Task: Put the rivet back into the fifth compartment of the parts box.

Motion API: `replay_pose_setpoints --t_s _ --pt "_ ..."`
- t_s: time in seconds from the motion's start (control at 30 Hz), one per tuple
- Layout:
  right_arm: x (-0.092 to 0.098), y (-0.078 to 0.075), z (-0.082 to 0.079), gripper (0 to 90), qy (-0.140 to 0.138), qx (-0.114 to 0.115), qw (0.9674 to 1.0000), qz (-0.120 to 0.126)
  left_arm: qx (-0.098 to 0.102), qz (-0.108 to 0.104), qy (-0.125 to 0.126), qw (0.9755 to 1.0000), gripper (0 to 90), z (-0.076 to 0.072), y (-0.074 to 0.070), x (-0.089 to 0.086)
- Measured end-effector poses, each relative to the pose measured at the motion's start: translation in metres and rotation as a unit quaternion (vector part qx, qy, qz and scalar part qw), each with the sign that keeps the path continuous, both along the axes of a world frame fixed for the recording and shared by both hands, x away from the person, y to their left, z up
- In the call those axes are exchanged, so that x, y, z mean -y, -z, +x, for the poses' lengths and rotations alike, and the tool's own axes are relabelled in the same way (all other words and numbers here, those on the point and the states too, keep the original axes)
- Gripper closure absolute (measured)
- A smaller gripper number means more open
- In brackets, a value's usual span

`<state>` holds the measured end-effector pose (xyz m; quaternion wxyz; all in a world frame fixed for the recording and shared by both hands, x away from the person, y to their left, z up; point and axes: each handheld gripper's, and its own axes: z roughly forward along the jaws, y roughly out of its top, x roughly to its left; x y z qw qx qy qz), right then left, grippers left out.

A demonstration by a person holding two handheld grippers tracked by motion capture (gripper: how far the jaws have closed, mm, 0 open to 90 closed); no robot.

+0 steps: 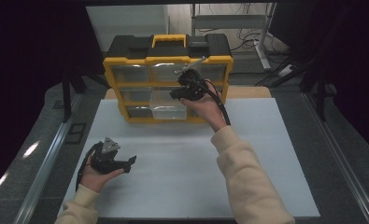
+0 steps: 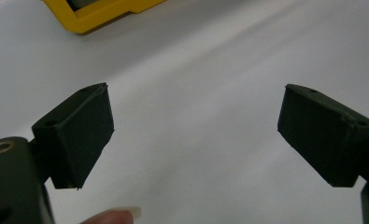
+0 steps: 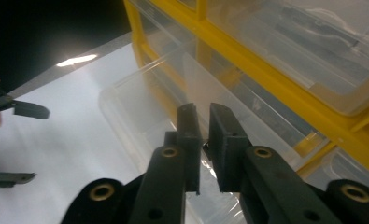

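Reaching forward over the white table (image 1: 173, 154), the right gripper (image 1: 184, 91) sits at the clear plastic drawer (image 1: 168, 105) pulled partway out of the middle row of the yellow-and-black organizer (image 1: 168, 60); its jaws stand a narrow gap apart astride the drawer's front wall, though I cannot tell whether the pads press it. Near the table's front-left, the left gripper (image 1: 126, 161) hangs wide open, holding nothing
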<state>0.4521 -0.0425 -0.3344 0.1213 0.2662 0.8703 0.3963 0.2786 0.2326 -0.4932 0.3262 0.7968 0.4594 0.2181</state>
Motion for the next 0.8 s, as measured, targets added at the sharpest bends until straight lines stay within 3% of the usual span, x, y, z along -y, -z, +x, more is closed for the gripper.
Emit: replay_pose_setpoints --t_s 0.1,0.17,0.23,0.47,0.8 --pt "-0.003 0.004 -0.001 47.9 0.005 0.02 0.9998 -0.006 0.0 0.0 0.001 1.0 11.2 0.0 0.0 0.0" --pt "-0.001 0.003 -0.003 41.1 0.012 0.026 0.9996 -0.001 0.0 0.0 0.001 1.0 11.2 0.0 0.0 0.0" --pt "0.003 0.001 -0.007 36.2 0.009 0.027 0.9994 0.022 0.0 -0.001 0.001 1.0 11.1 0.0 0.0 0.0" --pt "0.022 -0.003 -0.022 28.9 -0.001 0.032 0.9983 0.05 0.0 -0.006 -0.002 1.0 11.2 0.0 0.0 -0.002" --pt "0.047 0.003 -0.046 27.4 -0.005 0.039 0.9974 0.06 -0.001 -0.005 -0.004 1.0 11.2 -0.003 0.001 -0.003"
